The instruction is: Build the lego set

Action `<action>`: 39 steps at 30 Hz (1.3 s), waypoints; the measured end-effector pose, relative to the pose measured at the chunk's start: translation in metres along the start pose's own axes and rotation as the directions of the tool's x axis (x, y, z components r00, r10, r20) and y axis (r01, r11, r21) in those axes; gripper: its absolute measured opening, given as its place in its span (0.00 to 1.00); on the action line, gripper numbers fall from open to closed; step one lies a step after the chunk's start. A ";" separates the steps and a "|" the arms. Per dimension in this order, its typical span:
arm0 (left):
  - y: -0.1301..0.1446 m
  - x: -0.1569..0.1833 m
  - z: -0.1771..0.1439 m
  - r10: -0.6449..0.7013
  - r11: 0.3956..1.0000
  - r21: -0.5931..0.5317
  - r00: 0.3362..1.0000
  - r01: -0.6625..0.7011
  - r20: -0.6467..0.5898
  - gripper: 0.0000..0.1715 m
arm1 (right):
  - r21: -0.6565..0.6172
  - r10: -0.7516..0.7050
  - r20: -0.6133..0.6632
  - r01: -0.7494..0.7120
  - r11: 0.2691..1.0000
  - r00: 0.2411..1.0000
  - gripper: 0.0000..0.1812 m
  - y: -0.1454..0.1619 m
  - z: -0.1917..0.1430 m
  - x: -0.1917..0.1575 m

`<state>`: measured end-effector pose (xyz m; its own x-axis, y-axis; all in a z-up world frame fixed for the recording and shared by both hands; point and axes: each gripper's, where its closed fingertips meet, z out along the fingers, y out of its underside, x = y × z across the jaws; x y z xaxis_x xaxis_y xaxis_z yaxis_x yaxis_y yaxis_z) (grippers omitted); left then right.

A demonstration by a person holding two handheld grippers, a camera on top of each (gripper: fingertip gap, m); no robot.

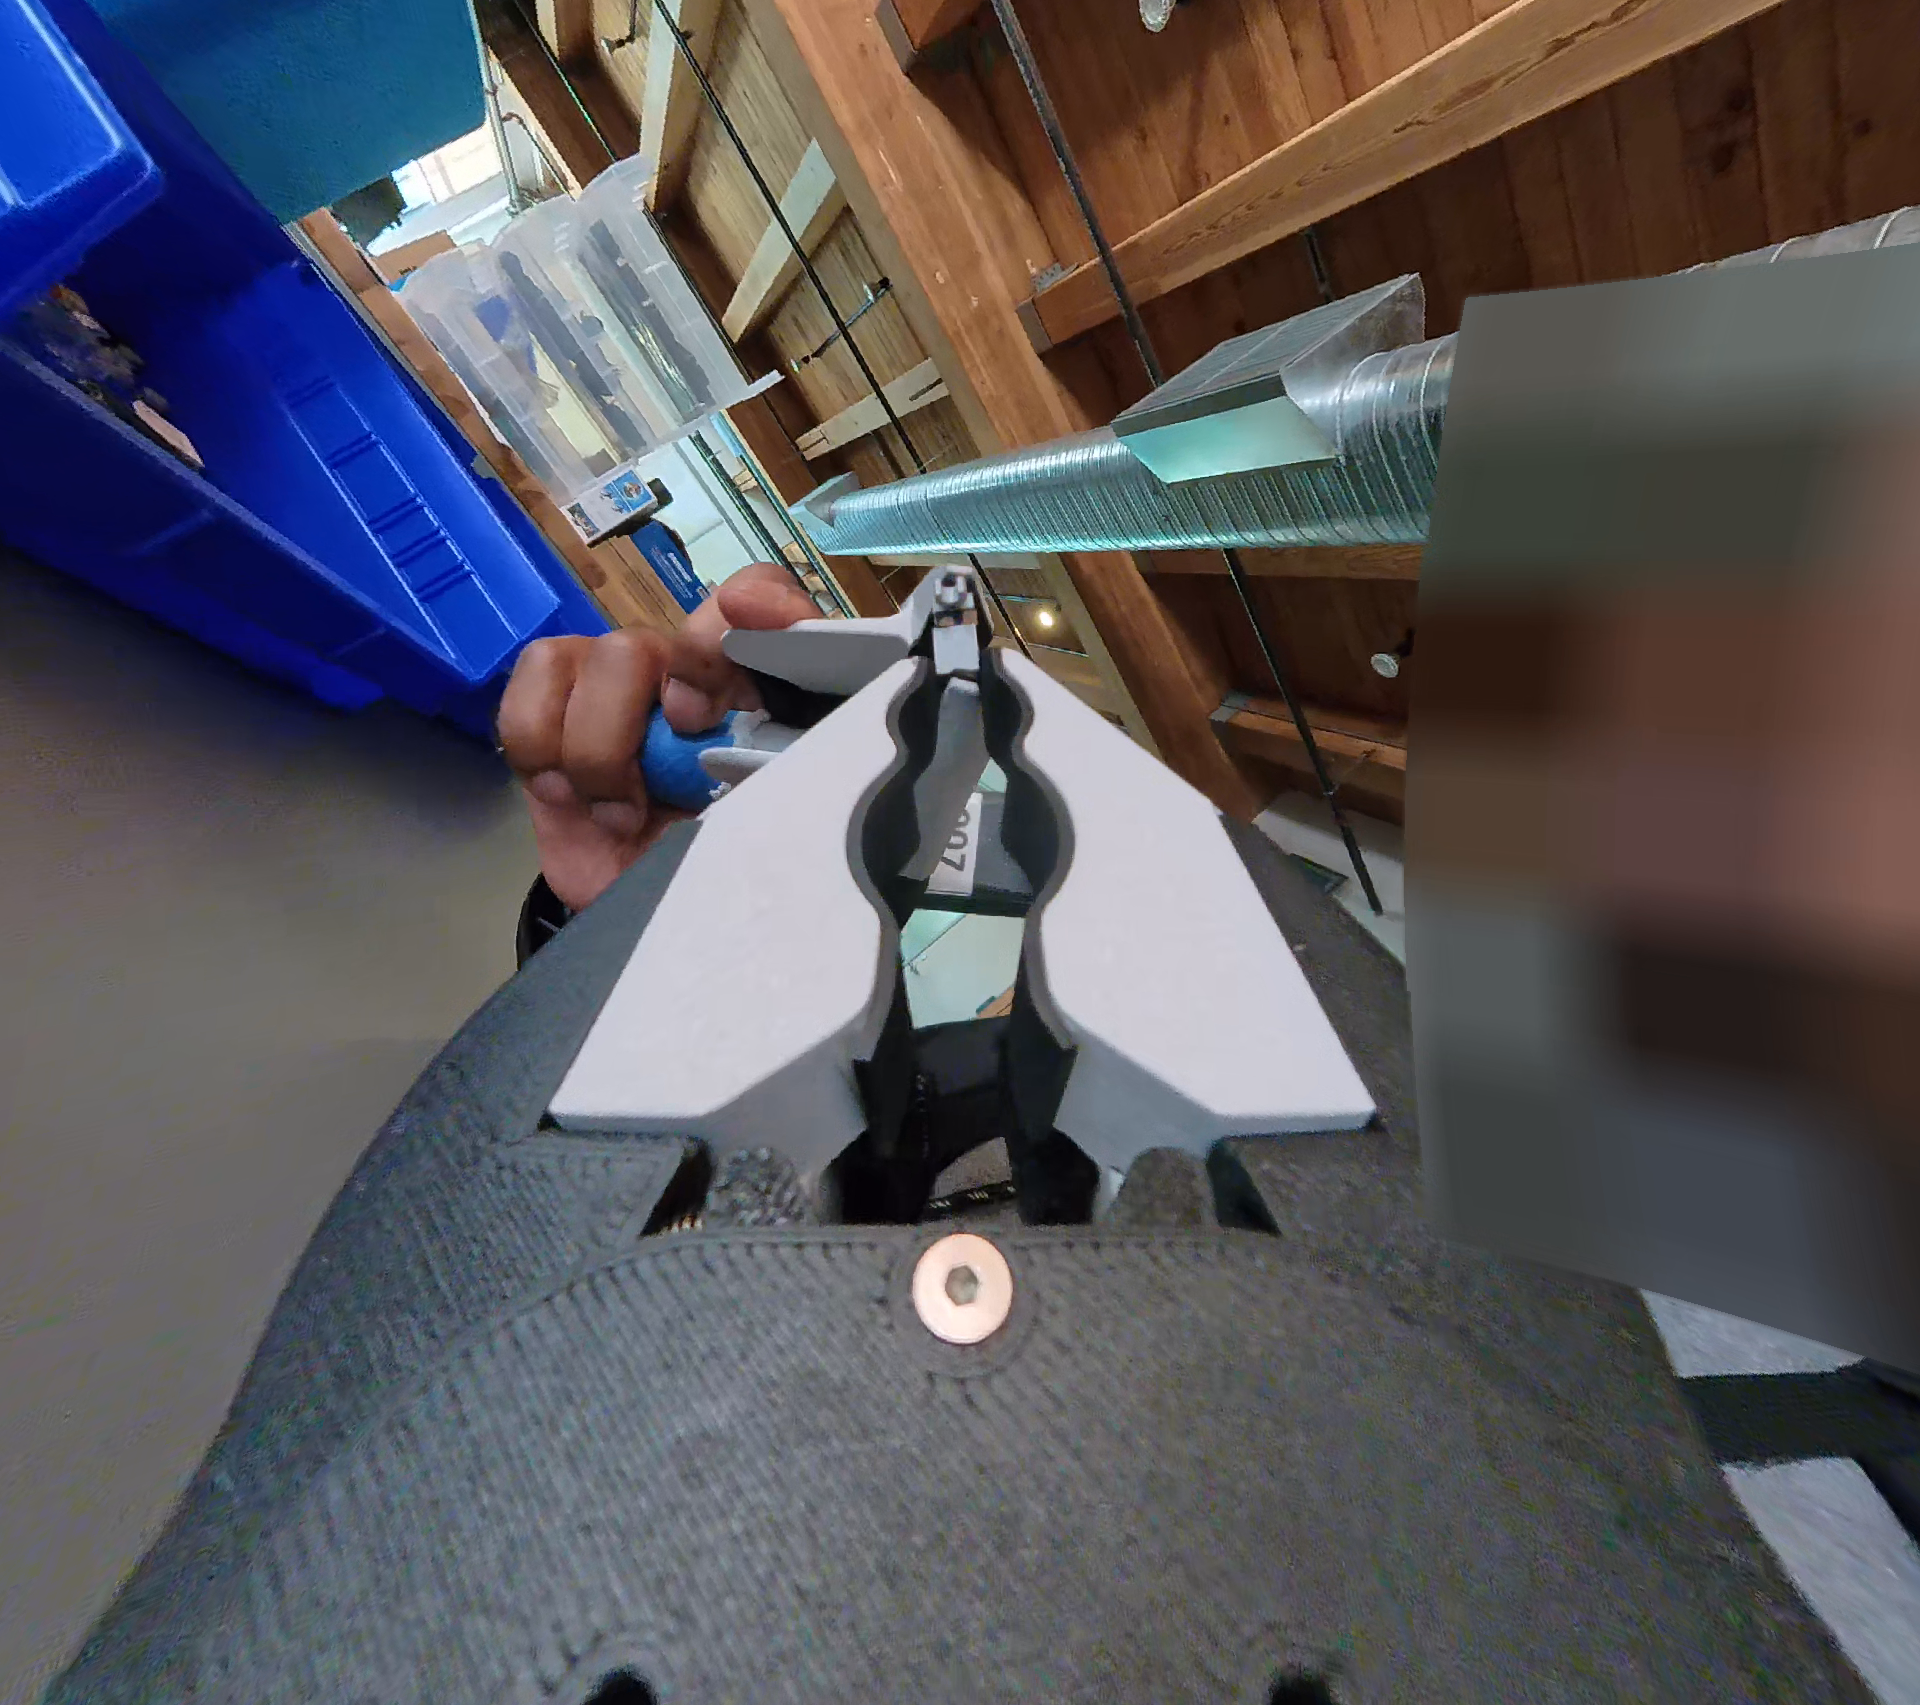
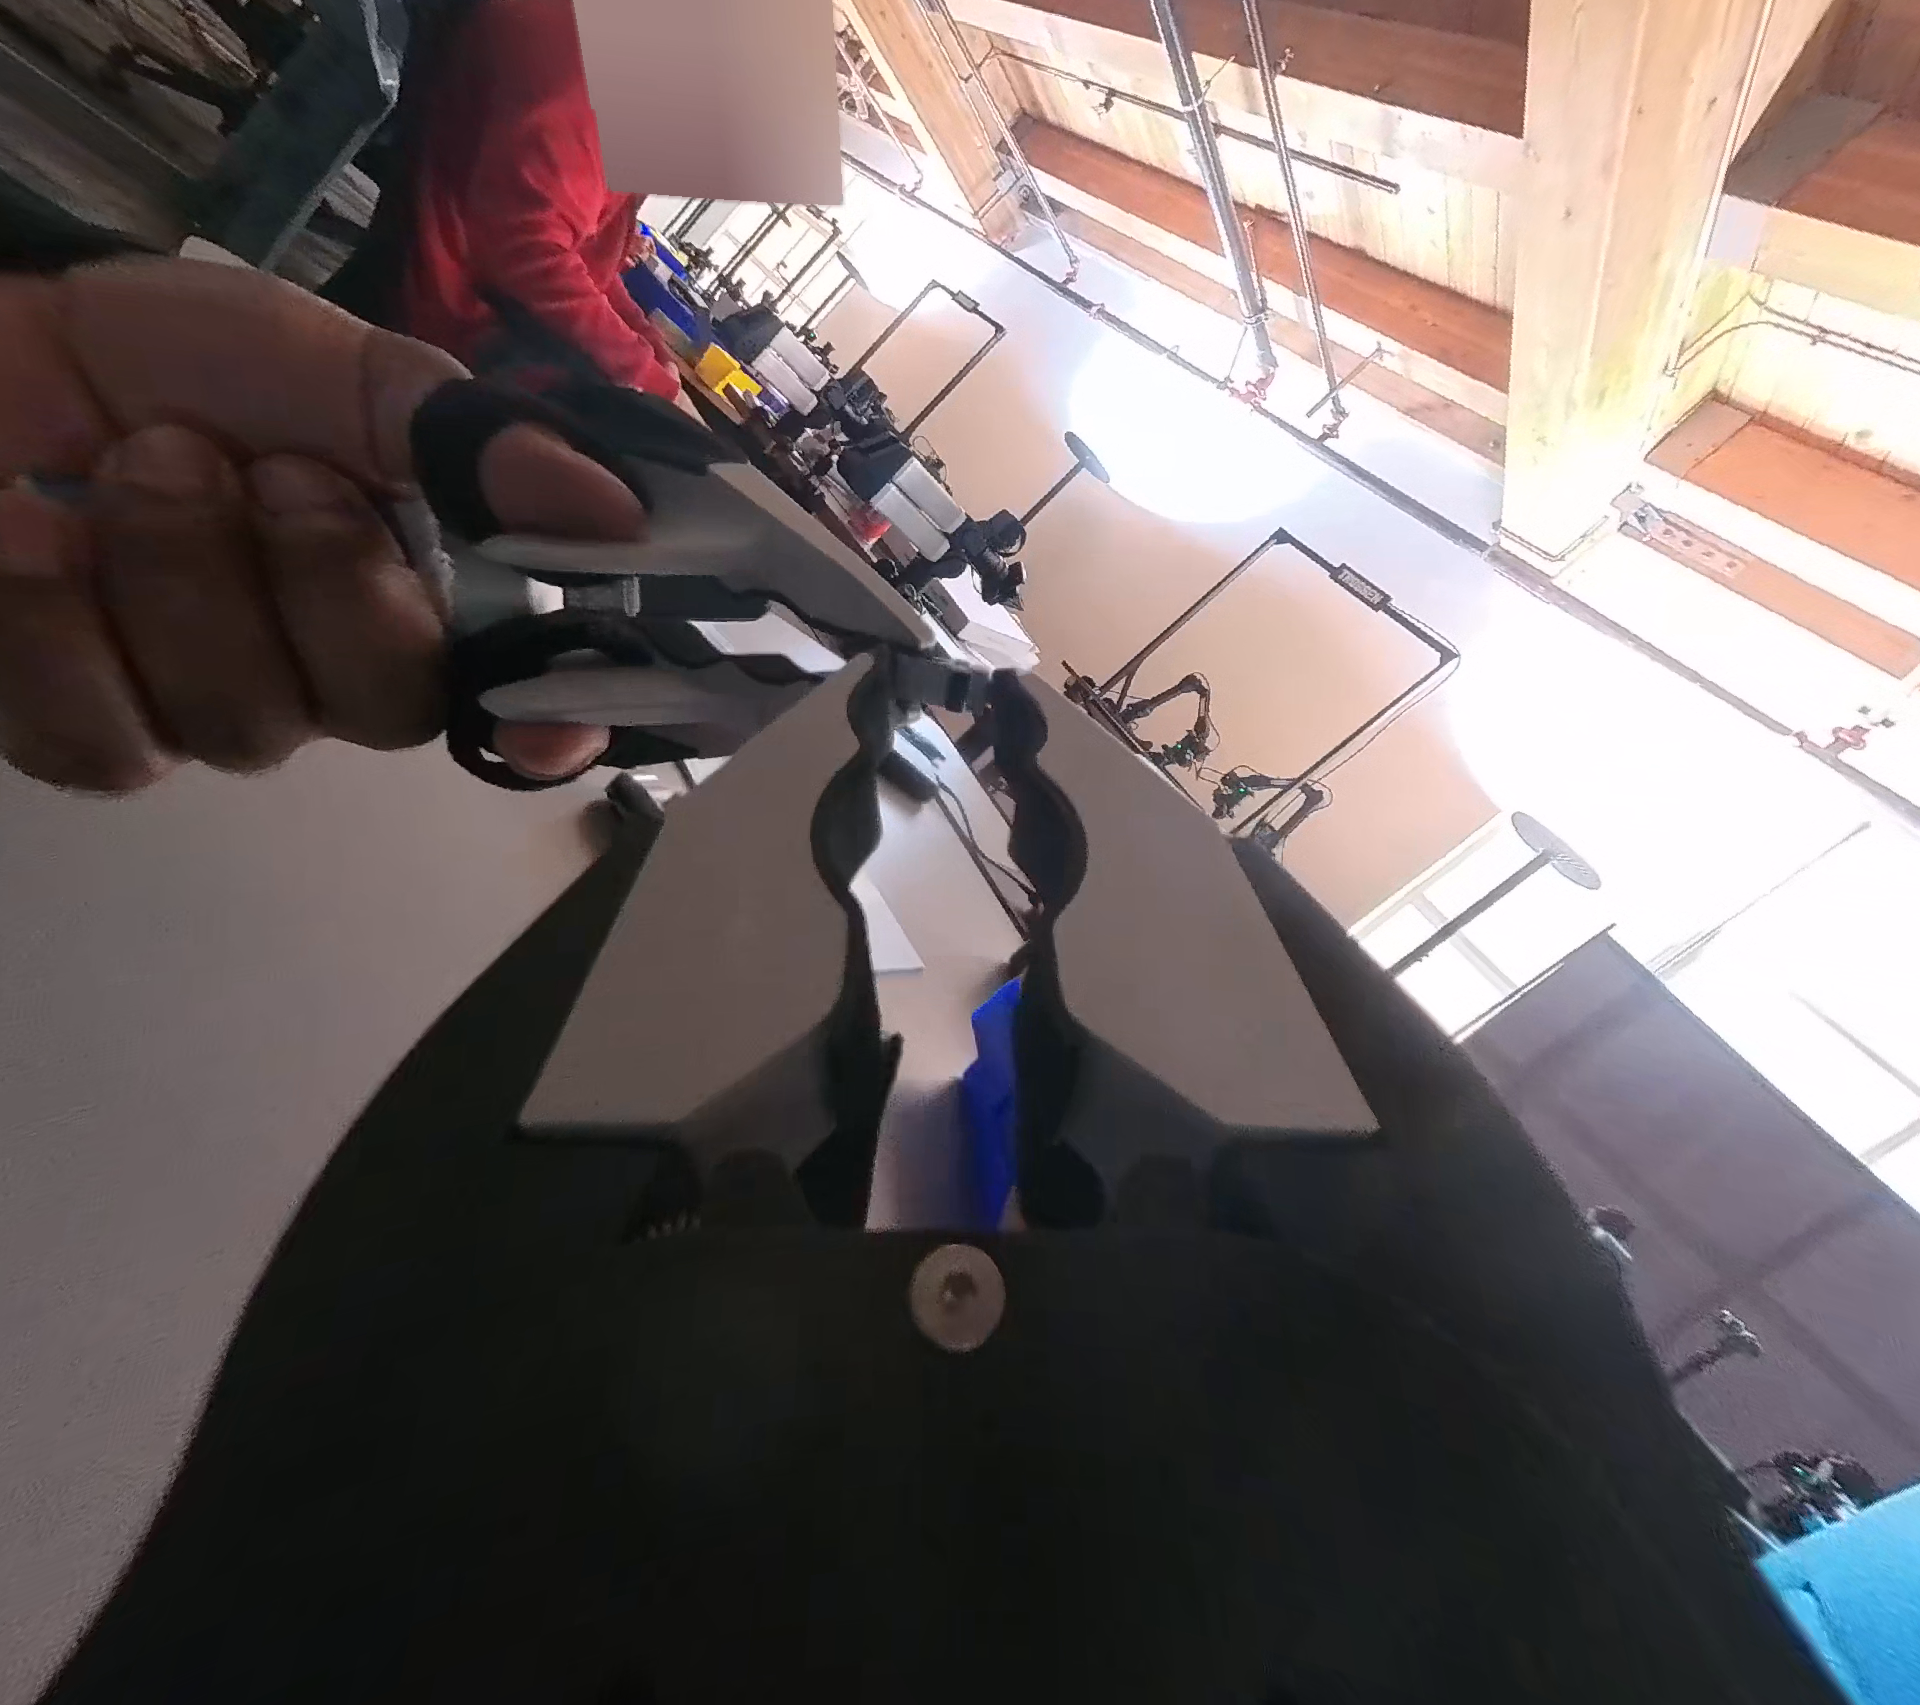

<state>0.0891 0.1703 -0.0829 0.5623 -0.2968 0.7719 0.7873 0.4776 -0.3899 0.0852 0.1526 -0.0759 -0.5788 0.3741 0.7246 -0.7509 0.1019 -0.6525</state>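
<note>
- Left gripper (image 1: 956, 658): raised well above the worktop (image 1: 156, 928), fingers together on a small black-and-grey lego piece (image 1: 954, 627) pinched at the very tips, its long axis running along the fingers.
- Right gripper (image 2: 930, 689): fingers apart, their tips flanking the same lego piece (image 2: 951, 687), which enters from the left, crosswise to them; contact cannot be told.
- Right hand (image 1: 592, 741): grips the right gripper's handle, beyond the left gripper's tips.
- Judgement: a mid-air handover or joining; the right fingers need only close.
- Blue bin (image 1: 260, 429): far left on the worktop.
</note>
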 end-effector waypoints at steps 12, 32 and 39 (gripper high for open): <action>0.000 -0.004 -0.001 -0.019 1.000 0.016 0.999 0.018 0.037 0.05 | -0.031 -0.078 0.021 0.078 0.996 0.997 0.11 0.002 0.000 -0.004; -0.058 -0.076 -0.090 0.322 0.942 -0.105 0.769 -0.318 0.552 0.08 | -0.649 0.591 0.068 -0.415 0.638 0.804 0.11 0.159 0.012 -0.027; -0.061 -0.089 -0.103 0.396 0.917 -0.225 0.679 -0.331 0.618 0.08 | -0.797 0.644 0.118 -0.314 0.515 0.756 0.11 0.202 0.014 -0.058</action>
<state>0.0168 0.0823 -0.1793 0.5375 0.4987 0.6800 0.5927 0.3502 -0.7253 -0.0373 0.1385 -0.2466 -0.9585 0.2400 0.1540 0.0487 0.6700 -0.7408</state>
